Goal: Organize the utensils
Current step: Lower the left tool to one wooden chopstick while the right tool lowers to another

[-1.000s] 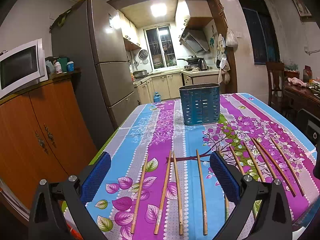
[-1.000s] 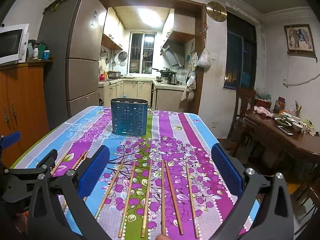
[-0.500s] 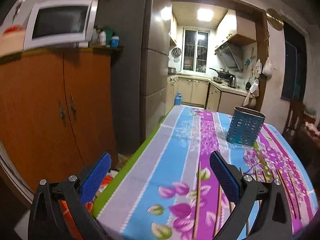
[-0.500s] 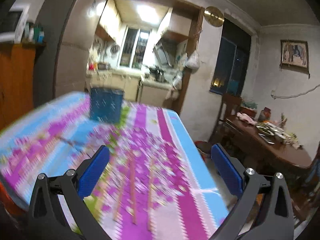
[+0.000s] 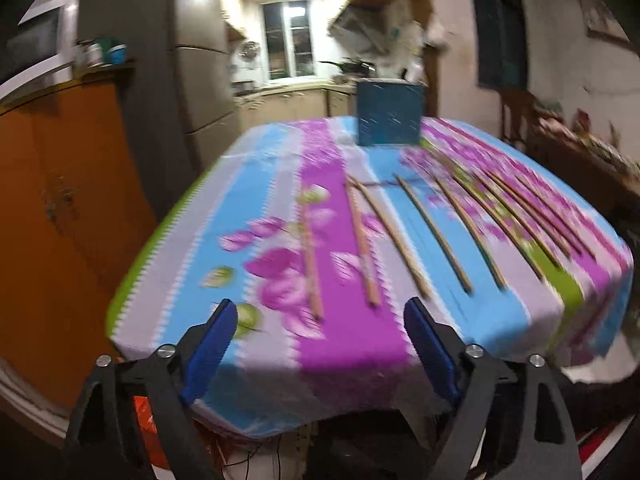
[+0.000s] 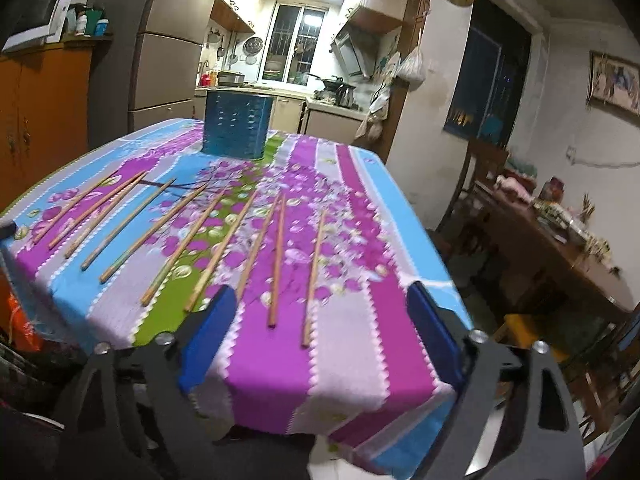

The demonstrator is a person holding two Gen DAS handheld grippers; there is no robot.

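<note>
No chopstick has reached the blue holder (image 6: 237,125); all chopsticks (image 6: 276,258) lie on the tablecloth (image 6: 352,344) in front of it. The left gripper (image 5: 320,346) and right gripper (image 6: 320,336) are closing with jaws apart, nothing between them.

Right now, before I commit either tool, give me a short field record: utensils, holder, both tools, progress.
utensils: wooden chopsticks, ten counted in the right wrist view, lying loose in a row on the tablecloth
holder: blue slotted holder upright at the table's far end; contents not visible
left tool: closing, nothing between its jaws
right tool: closing, nothing between its jaws
progress: no chopstick picked up yet
</note>
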